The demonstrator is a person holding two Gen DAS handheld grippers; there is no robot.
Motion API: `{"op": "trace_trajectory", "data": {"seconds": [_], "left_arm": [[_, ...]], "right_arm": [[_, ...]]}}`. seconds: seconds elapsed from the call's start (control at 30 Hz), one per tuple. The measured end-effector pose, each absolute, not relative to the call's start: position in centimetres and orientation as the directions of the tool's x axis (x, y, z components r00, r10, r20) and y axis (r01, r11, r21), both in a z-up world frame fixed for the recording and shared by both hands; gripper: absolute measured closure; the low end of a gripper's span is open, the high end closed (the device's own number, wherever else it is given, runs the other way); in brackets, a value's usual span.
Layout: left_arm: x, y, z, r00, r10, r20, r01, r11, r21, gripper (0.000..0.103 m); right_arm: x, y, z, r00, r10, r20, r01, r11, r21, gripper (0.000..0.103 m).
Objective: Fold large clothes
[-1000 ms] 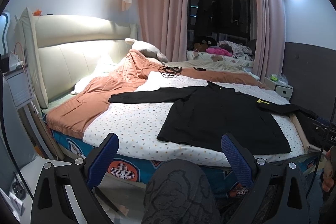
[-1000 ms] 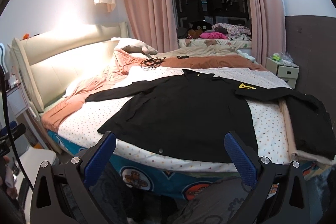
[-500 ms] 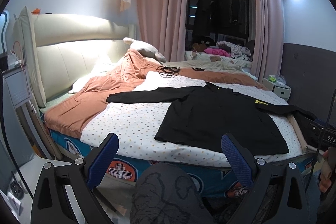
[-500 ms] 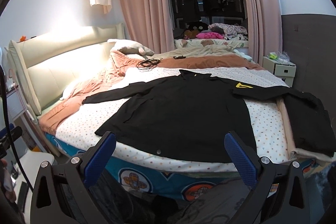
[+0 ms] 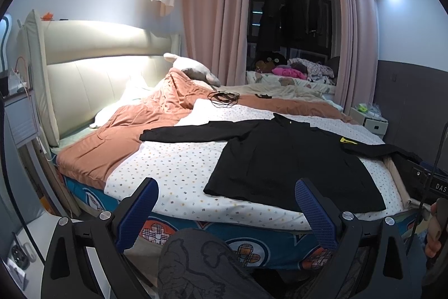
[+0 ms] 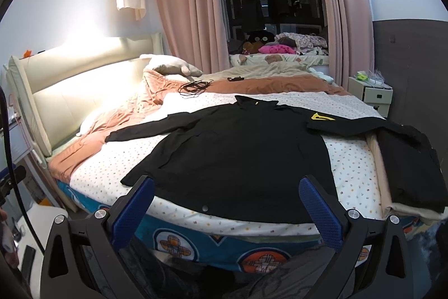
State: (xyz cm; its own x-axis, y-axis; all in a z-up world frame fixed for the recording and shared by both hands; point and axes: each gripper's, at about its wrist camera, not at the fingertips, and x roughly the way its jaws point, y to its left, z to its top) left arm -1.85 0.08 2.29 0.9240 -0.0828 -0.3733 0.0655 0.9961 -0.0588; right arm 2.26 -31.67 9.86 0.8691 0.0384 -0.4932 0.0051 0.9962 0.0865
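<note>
I held both grippers low off the foot edge of the bed [image 5: 179,175], level, pointing over it. The left gripper [image 5: 226,210] stood wide apart, nothing between its blue textured pads [image 5: 138,210]. The right gripper [image 6: 228,208] was spread just as wide and held nothing; its blue pads [image 6: 320,212] sat short of the garment's hem.

The black jacket [image 6: 240,156] lay flat on the bed, front down or up I couldn't tell, collar toward the far side, hem near the foot edge. Matte dark fabric, a small round snap at the hem, a yellow patch [image 6: 319,116] on the shoulder. One sleeve [image 5: 196,131] ran straight out toward the headboard [image 5: 92,74]; the other reached toward the far side, onto a second dark garment [image 6: 408,161] folded on a beige layer at the bed's corner.

The bed's sheet was white with small coloured dots, smooth. A rumpled orange blanket [image 5: 134,128] was bunched between jacket and padded cream headboard. A coiled black cable [image 5: 222,97] lay beyond the collar. Bare dotted sheet lay between the jacket's side edge and the blanket. My knee in dark printed trousers [image 5: 201,265] showed below the left gripper.
</note>
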Motion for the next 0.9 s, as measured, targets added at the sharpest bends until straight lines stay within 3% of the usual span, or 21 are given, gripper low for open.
{"op": "trace_trajectory", "data": {"seconds": [0.9], "left_arm": [[-2.8, 0.4, 2.4, 0.929, -0.097, -0.356, 0.078, 0.995, -0.068, 0.004]], "right_arm": [[1.7, -31.2, 10.7, 0.882, 0.033, -0.469, 0.008, 0.996, 0.085, 0.0]]}}
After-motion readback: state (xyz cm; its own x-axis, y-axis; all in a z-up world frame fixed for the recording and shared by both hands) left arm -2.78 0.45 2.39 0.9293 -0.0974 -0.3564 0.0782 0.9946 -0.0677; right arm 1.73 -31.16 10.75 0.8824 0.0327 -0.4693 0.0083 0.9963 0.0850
